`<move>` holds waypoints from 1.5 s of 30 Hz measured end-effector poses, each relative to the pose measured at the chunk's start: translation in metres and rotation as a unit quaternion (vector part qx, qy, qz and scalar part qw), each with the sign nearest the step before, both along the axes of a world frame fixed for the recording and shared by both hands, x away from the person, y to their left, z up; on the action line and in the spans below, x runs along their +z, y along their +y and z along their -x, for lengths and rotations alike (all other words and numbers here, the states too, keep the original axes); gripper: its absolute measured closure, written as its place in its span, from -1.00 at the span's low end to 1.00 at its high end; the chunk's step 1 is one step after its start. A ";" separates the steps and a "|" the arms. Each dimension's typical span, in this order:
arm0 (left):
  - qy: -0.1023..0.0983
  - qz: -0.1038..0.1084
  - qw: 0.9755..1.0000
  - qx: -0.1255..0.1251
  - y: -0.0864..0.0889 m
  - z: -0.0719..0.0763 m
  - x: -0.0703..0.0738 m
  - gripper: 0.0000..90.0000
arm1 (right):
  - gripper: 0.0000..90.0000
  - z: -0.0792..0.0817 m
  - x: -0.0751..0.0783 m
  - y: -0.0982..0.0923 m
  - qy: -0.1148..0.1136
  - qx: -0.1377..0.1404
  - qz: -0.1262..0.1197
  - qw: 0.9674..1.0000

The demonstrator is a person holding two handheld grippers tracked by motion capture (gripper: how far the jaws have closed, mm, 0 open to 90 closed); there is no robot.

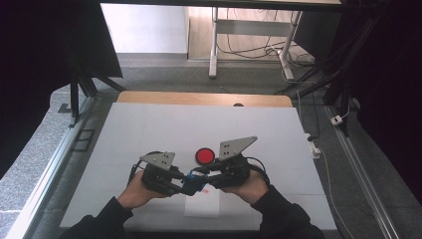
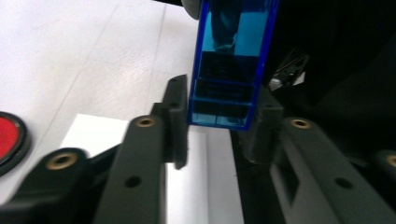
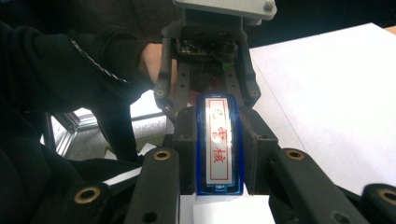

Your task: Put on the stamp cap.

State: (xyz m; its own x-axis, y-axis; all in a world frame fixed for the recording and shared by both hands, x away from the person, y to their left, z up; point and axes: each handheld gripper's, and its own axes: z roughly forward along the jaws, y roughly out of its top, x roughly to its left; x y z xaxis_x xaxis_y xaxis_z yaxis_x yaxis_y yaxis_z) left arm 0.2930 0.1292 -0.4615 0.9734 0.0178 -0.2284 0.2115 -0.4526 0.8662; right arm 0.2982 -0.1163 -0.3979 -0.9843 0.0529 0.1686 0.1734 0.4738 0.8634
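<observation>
A slim blue see-through stamp case hangs above the table between my two grippers, which face each other. In the right gripper view its white label with red characters faces the camera, and my right gripper is shut on the case, both pads pressed against its sides. My left gripper has the case's other end between its jaws. The right pad lies against the case and a thin gap shows at the left pad. Both hands hold the grippers near the table's front, left gripper, right gripper.
A round red disc with a black rim lies on the white table cover just beyond the grippers, also seen as the disc. A white sheet of paper lies under the case. A desk frame and cables stand beyond the table.
</observation>
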 end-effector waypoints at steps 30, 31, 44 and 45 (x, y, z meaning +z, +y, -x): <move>-0.007 -0.078 0.985 0.156 0.027 0.017 0.005 -0.51 | 0.58 0.001 0.000 -0.003 -0.030 -0.030 0.017 0.999; -0.008 -0.083 0.983 0.163 0.029 0.019 0.005 -0.54 | 0.58 0.001 0.000 -0.003 -0.030 -0.031 0.018 0.999; 0.005 -0.115 0.966 0.233 0.046 0.038 0.003 -0.86 | 0.58 0.000 -0.001 -0.005 -0.033 -0.049 0.026 0.998; 0.007 -0.117 0.964 0.239 0.047 0.039 0.003 -0.87 | 0.58 0.000 -0.001 -0.005 -0.032 -0.050 0.028 0.998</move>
